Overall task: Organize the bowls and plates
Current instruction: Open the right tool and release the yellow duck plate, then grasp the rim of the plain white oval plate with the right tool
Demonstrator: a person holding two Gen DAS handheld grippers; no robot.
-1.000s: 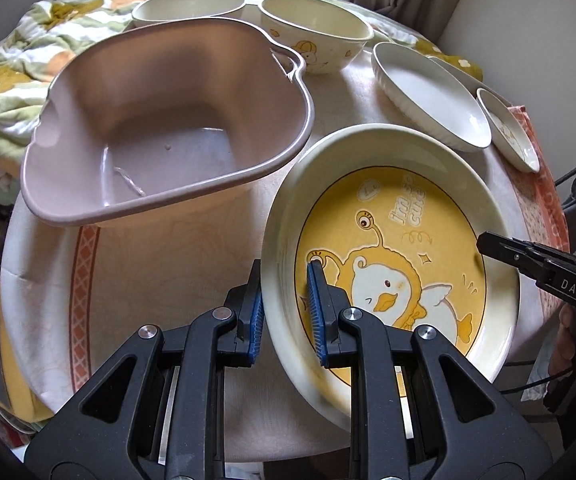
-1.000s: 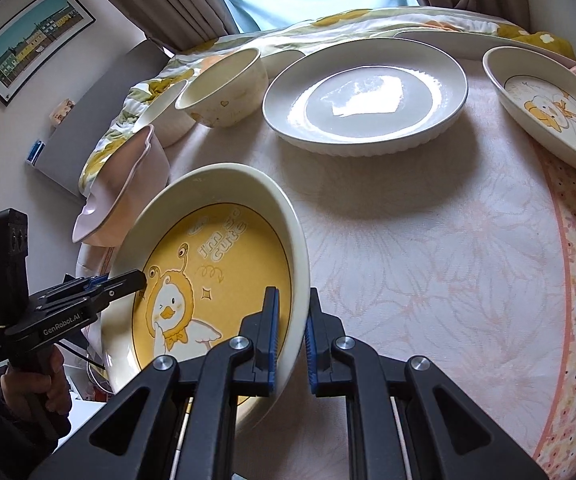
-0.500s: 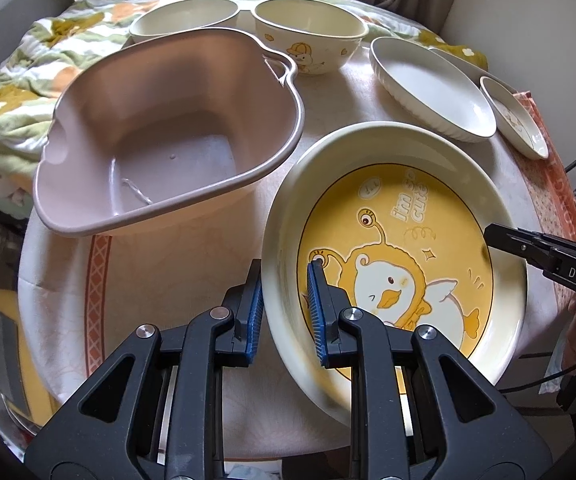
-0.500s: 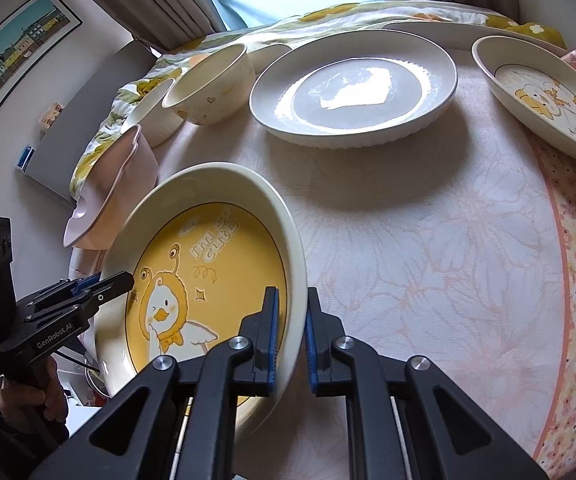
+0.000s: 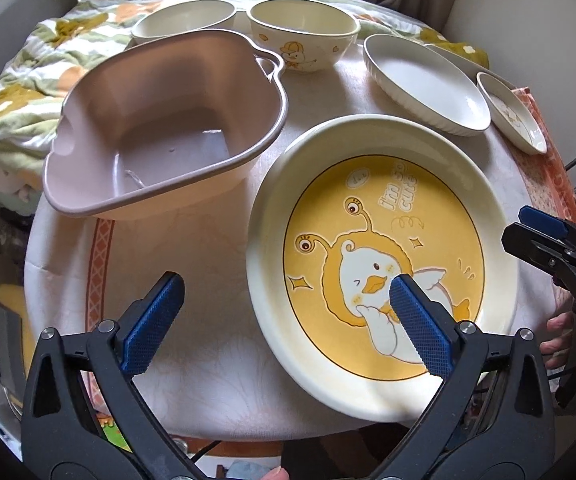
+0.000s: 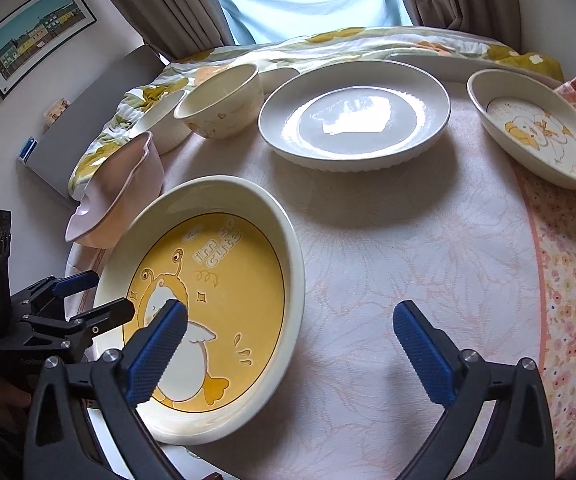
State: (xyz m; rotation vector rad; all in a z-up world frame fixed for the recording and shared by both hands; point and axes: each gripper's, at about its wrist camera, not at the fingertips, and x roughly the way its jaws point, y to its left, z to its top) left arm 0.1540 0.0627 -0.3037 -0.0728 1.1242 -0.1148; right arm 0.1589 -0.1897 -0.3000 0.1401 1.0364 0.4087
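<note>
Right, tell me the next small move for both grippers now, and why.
Probably lift both grippers straight up and back from the yellow duck plate. The left gripper and the right gripper are opening, each still straddling the plate's rim without pressing on it, and the plate rests flat on the table. Clearing the rim first avoids nudging it before reaching for the white plate.

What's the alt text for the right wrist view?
The right gripper, jaws opening, straddles the rim of a yellow duck plate on a floral tablecloth without touching it. Behind stand a plain white plate, a small duck plate and two bowls.
</note>
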